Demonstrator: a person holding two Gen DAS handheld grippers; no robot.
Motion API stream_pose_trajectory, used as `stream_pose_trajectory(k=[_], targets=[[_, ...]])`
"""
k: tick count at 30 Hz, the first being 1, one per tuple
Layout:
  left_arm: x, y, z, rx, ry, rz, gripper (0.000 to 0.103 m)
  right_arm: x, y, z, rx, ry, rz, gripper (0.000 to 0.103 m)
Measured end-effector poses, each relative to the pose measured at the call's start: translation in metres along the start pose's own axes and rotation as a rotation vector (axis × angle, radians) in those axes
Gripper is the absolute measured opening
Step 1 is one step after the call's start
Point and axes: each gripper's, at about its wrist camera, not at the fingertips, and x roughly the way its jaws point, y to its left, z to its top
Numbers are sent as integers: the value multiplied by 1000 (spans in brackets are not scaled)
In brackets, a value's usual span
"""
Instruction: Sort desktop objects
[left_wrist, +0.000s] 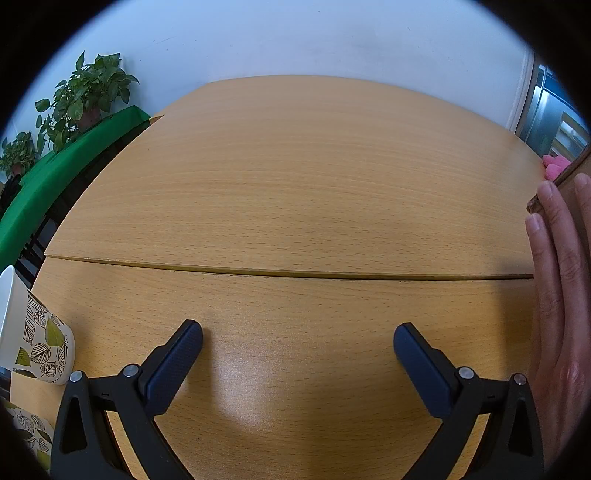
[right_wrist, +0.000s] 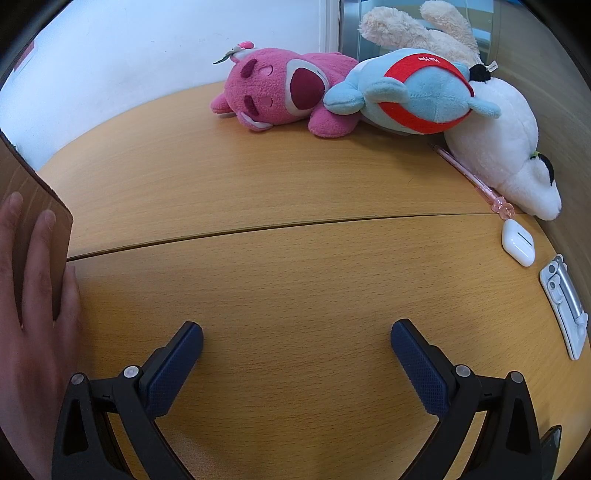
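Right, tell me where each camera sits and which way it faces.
Left wrist: on the open left gripper, facing bare wooden table; leaf-print paper cup at left, bare hand at right.
Right wrist: on the open right gripper, facing pink plush toy.
Shared: the table seam, the hand on a brown cardboard box.

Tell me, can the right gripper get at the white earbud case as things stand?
Probably yes: the right gripper is open, and bare table lies between it and the earbud case, which sits apart from the pen and plush toys.
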Motion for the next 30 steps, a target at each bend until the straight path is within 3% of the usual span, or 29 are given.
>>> stream_pose_trajectory(k=[30], targets=[[1,0,2,-3,-2,3,103,6,-3,1,1,3,2,103]])
